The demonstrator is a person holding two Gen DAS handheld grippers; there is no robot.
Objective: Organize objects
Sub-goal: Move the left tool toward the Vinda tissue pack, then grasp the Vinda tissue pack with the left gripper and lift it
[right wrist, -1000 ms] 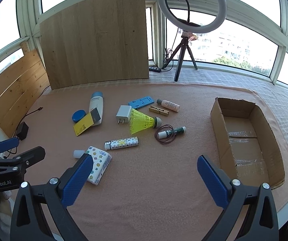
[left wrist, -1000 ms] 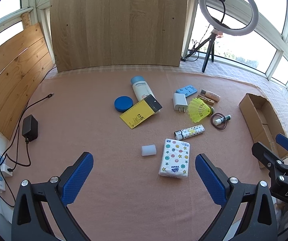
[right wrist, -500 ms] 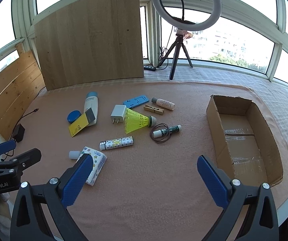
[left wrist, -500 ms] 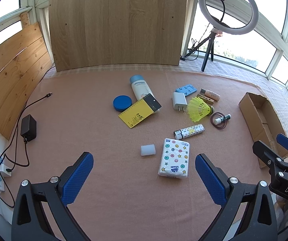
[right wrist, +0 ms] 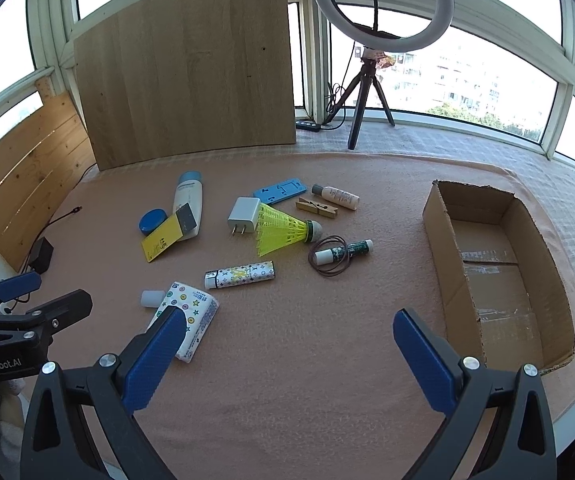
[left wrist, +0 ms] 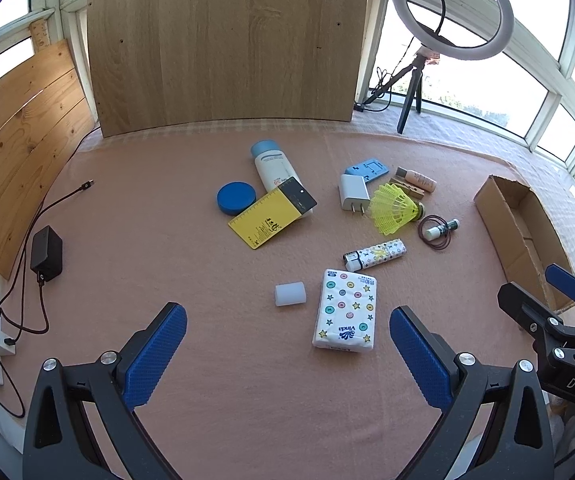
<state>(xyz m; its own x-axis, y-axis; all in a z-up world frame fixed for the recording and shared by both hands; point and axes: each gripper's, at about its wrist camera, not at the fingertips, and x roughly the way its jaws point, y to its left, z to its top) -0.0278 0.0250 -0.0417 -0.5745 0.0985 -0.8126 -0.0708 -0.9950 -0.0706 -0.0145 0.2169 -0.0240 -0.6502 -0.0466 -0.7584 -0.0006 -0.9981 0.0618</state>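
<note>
Left gripper point(left wrist: 287, 322) and right gripper point(right wrist: 289, 330) both spread wide, holding nothing. Little has changed over the last sec: right view drifts slightly, nothing moved. Clutter incl. tissue pack point(left wrist: 345, 310) at 12 o'clock; cardboard box point(right wrist: 499, 276) at 2 o'clock, empty. Sorting not started.

Left gripper point(left wrist: 287, 336) spread wide and empty, right gripper point(right wrist: 289, 338) likewise, side by side

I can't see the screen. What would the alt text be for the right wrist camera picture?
An open gripper hovers above a pink cloth strewn with small items: a tissue pack, a yellow shuttlecock, a white charger plug and a clothespin. An empty cardboard box lies at the right, and a ring light stands by the windows.
</note>
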